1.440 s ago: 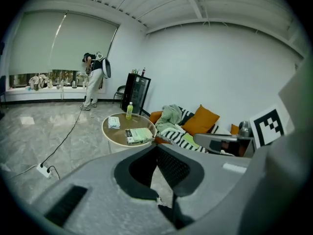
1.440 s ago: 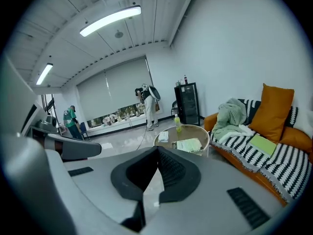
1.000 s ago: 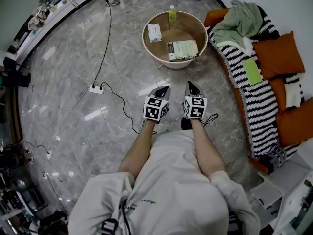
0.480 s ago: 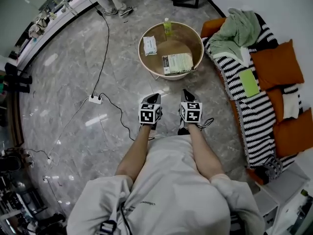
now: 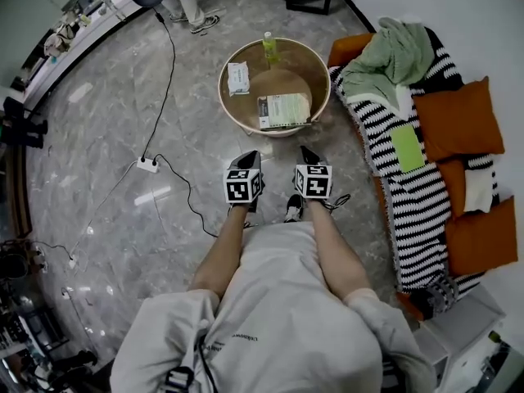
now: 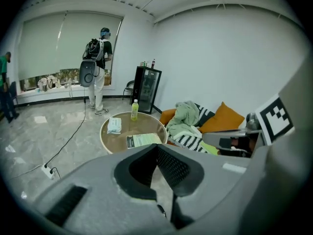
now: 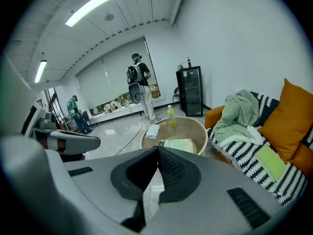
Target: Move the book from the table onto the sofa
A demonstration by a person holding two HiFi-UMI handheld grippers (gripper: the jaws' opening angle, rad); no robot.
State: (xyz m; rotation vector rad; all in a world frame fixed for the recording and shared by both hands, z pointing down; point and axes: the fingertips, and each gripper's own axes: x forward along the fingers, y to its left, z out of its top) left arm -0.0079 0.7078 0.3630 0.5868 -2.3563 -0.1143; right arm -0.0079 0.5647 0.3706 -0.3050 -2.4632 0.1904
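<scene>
Both of my grippers are shut tight and hold nothing. The left gripper (image 5: 250,155) and the right gripper (image 5: 308,152) sit side by side in front of my body. Their tips point toward the round table (image 5: 223,97) but stop short of its near rim. In each gripper view the dark pads meet at the tip, with no gap and nothing between them.

The book (image 5: 284,110) lies flat on the table, on the side nearest me and toward the sofa (image 5: 345,49), apart from both grippers. Also on the tabletop are a white tissue pack (image 5: 238,78) and, at the far edge, a green bottle (image 5: 268,46) standing upright.

The sofa stands just right of the table under a striped throw (image 5: 417,211). A green blanket (image 5: 385,56) is heaped at its far end, and orange cushions (image 5: 458,117) line its back.
</scene>
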